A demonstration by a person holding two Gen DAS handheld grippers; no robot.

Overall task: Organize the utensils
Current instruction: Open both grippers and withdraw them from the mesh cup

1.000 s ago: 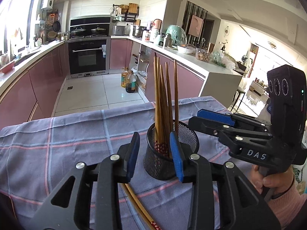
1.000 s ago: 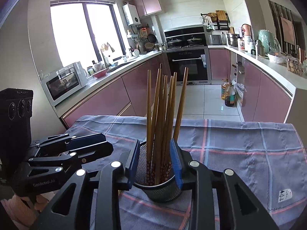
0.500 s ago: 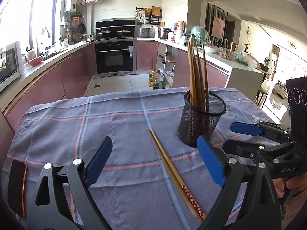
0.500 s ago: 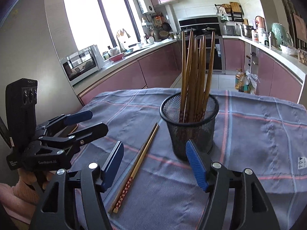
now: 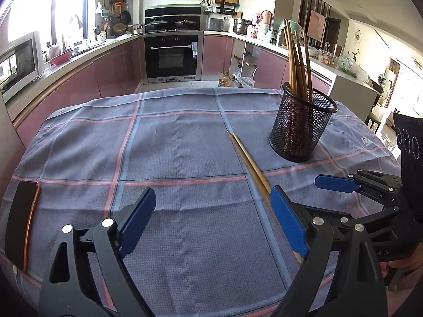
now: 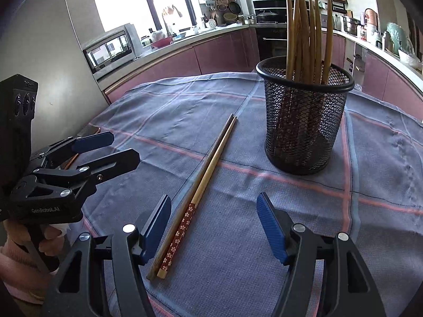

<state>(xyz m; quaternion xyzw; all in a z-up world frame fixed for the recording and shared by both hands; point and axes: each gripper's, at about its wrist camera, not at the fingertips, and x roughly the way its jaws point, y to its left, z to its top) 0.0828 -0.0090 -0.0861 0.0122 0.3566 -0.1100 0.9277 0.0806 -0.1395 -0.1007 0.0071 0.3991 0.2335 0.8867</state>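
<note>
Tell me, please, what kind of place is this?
Most likely a home kitchen: a built-in oven under a stove with pots, a microwave on the counter, and pink cabinets beyond the cloth-covered table.

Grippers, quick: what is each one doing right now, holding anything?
Left gripper: jaws closing slightly, wide apart, holding nothing.
Right gripper: open, empty, over the pair of chopsticks.

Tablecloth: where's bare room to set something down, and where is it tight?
Widest bare patch: tablecloth between the phone at the left edge and the loose chopstick pair. Also bare behind the pair, toward the far edge. Tight: the strip between the pair and mesh holder, and the near right, where the right tool sits.
</note>
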